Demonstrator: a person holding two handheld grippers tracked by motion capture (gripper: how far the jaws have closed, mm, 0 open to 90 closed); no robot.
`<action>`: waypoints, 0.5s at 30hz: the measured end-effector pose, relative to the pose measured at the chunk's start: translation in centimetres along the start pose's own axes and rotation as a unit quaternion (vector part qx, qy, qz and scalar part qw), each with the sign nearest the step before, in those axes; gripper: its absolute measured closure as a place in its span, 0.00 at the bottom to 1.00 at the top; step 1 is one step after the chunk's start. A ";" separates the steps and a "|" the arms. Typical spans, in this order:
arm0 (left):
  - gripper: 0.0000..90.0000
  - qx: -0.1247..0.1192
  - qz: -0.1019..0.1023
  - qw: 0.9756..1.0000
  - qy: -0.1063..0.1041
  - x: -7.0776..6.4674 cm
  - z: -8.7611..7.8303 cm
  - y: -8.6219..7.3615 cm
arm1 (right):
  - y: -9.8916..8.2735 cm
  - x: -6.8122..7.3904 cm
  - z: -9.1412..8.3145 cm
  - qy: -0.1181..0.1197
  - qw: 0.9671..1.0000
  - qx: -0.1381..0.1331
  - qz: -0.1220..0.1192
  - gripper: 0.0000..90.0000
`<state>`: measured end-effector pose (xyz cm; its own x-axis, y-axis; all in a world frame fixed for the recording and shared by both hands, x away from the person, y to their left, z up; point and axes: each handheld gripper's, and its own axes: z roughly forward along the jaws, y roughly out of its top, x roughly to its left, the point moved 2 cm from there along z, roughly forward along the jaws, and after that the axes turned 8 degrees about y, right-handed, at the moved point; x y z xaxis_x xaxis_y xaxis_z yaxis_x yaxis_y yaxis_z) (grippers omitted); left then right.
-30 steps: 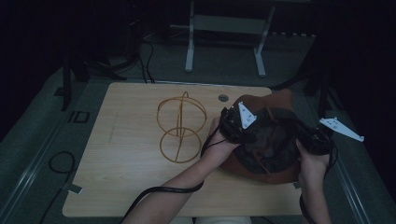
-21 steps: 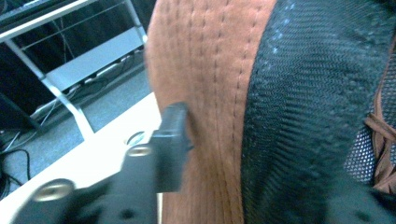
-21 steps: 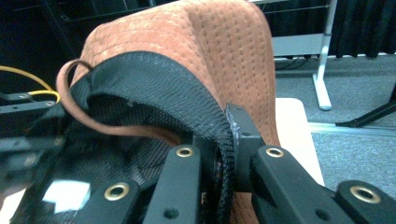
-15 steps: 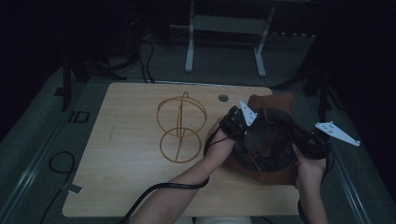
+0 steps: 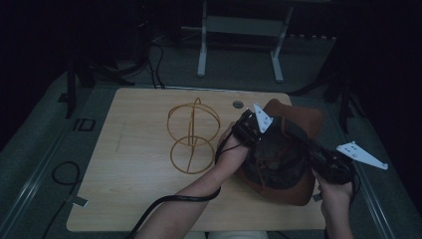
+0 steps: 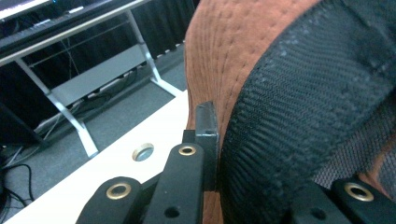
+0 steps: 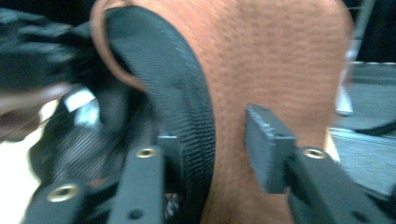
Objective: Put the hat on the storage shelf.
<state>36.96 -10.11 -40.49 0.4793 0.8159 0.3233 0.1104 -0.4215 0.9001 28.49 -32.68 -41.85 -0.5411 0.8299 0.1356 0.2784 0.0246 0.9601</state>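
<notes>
Rust-brown cloth with a black webbed band inside: the thing in hand is a hat (image 5: 288, 159), lying upside down at the right end of the table (image 5: 139, 199), its brim partly over the right edge. Nearest, the right gripper (image 5: 318, 158) comes in from the near right; its jaws have just been opening, and in the right gripper view they stand apart astride the hat (image 7: 280, 60), one pad by the black sweatband (image 7: 187, 107), the other clear of the brown outer cloth, so nothing is pinched there. A little farther and to the left, the left gripper (image 5: 249, 130) has closed on the hat's left rim; in the left gripper view its jaws nip the hat (image 6: 243, 46) where band (image 6: 303, 116) and cloth meet. I judge the hat light and soft: it will sag and fold if lifted by one point, and the mesh lining could snag on a pad. The stitched rim with the sweatband is the stiffest part and the best place to hold, ideally at two opposite points so the crown keeps its shape. The weave looks rough enough not to slip. Farther left, well apart from the hat, a gold wire stand (image 5: 193, 135) rests on the wood, likely light and easy to knock over. Beyond it a small round grommet (image 5: 238, 104) sits near the far edge.
</notes>
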 end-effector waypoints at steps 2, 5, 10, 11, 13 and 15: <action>0.97 -0.004 0.005 1.000 0.002 0.1 -0.2 0.0 | -0.2 0.3 -1.1 0.019 1.000 -0.005 -0.003 0.56; 0.97 -0.014 0.008 1.000 0.005 0.2 -0.7 -0.2 | -0.1 0.5 -3.9 0.022 0.999 -0.022 -0.030 0.54; 0.97 -0.044 0.009 0.999 -0.017 0.4 -2.0 -0.7 | -0.2 -0.7 -5.6 0.007 0.999 -0.027 -0.041 0.53; 0.97 -0.052 0.012 0.998 -0.023 0.5 -2.3 -0.8 | -0.4 -1.2 -5.7 0.009 0.999 -0.022 -0.037 0.53; 0.97 -0.065 0.012 0.997 -0.037 0.8 -3.0 -1.0 | -0.8 -2.2 -6.0 -0.002 0.999 -0.015 -0.037 0.53; 0.97 -0.083 0.018 0.995 -0.050 1.1 -3.8 -1.1 | -1.1 -3.0 -6.2 -0.008 0.999 -0.010 -0.033 0.53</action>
<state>34.05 -7.21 -40.02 0.5663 0.7539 0.3331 -0.0493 -0.3725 0.9267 24.93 -38.64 -41.77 -0.5448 0.8358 0.0683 0.2267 0.0684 0.9716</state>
